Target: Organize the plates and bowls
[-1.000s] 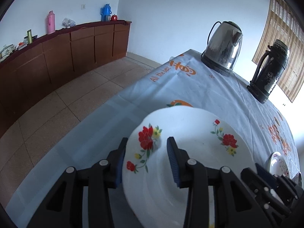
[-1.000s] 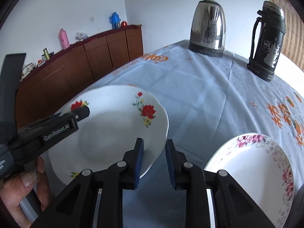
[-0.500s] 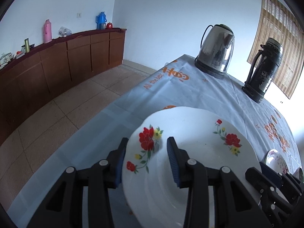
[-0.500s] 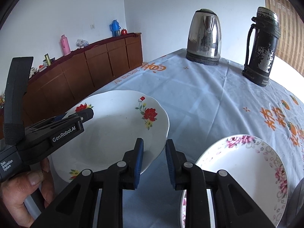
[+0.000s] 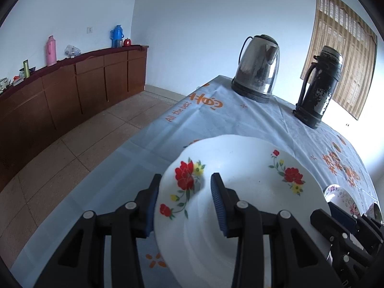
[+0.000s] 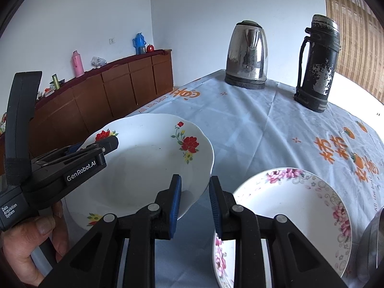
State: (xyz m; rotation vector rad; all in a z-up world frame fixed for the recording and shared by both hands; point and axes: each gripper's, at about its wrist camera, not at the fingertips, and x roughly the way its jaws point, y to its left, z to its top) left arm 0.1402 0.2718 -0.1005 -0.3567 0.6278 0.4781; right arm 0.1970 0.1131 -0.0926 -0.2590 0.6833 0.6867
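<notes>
A white plate with red flowers [image 5: 240, 192] is held above the blue tablecloth. My left gripper [image 5: 183, 204] is shut on its left rim, one finger over and one under. The plate also shows in the right wrist view [image 6: 148, 163], where my right gripper [image 6: 193, 201] is shut on its right rim. A second plate with pink flowers [image 6: 288, 216] lies on the table to the right, just beside the right gripper; its edge shows in the left wrist view [image 5: 340, 194].
A steel kettle [image 6: 247, 55] and a black thermos [image 6: 316, 64] stand at the far end of the table [image 6: 264, 124]. A wooden sideboard [image 5: 60, 91] with bottles runs along the left wall. A metal object [image 6: 374, 244] sits at the right edge.
The red-flowered plate, held by both grippers, has risen and tilted slightly; the view now shows more of the room. Both grips are unchanged.
</notes>
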